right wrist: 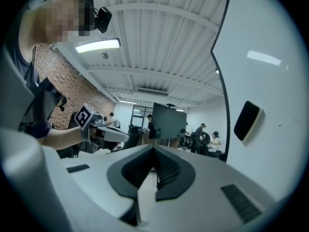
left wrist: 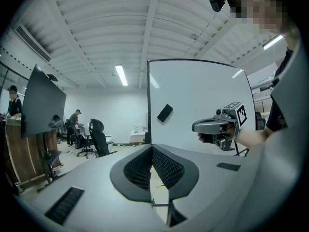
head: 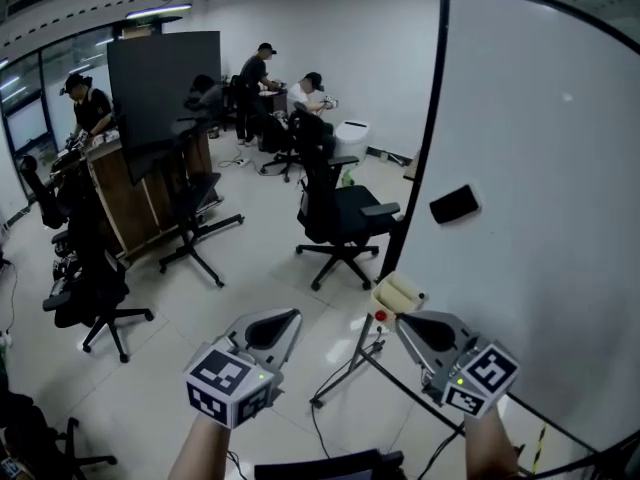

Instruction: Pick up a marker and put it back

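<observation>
Office whiteboard (head: 540, 118) stands ahead, no marker apparently visible; left gripper (head: 290, 318) and right gripper (head: 402, 320) pressed together, empty, pickup pending.

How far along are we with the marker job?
Nothing is visibly done. In hand: nothing; the left tongs and right tongs are both shut and empty, beside the whiteboard, where only an eraser shows. No marker shows in any view, so picking one up and returning it both seem left.

Whiteboard (head: 540, 118) close on rt w/ eraser (head: 454, 204) stuck on, stand (head: 350, 350) low centre, chair (head: 335, 213) ahead, open floor (head: 250, 278) front-left.
</observation>
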### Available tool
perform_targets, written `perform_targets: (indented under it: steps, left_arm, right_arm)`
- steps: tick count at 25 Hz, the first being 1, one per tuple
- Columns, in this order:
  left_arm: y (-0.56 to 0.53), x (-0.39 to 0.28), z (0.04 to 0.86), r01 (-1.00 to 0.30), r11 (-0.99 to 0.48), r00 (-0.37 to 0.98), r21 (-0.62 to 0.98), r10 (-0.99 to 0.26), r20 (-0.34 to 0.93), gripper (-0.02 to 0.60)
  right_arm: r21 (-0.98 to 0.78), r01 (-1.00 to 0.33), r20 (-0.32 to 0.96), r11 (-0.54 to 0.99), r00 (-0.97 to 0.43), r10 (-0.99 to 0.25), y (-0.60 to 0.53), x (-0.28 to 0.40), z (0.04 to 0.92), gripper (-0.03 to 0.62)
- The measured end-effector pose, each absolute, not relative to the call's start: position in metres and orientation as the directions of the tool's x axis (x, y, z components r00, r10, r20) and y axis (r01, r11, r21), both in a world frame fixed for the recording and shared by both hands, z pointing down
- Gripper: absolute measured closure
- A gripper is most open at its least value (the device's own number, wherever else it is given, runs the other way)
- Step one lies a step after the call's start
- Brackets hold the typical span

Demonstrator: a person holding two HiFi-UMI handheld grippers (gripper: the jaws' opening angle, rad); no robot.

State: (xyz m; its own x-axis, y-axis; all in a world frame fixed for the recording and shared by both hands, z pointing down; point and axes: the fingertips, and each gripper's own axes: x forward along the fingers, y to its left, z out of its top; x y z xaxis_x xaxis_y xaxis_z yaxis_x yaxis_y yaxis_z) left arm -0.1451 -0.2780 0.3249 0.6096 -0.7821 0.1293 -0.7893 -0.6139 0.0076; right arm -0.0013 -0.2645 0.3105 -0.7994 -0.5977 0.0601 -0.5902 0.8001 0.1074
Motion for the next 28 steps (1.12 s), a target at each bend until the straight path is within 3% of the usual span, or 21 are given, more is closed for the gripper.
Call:
perform_targets:
  steps: [15,28]
  left_arm:
    - [-0.384,-0.1,0.359,-0.725,-0.687,0.684,0.041,-0.713,0.154,0.591]
    - [-0.465,-0.015,0.379,-0.712,-0.702,0.684,-0.007,-0.695,0.22,0.591]
  right_arm:
    - [0.091,-0.744,0.082,0.662,-0.657,-0.75,-0.364,0.069,0.349,0.574]
    - [0.109,-0.699,0.126,0.706,-0.695,-0.708,-0.425,0.11,0.391,0.572]
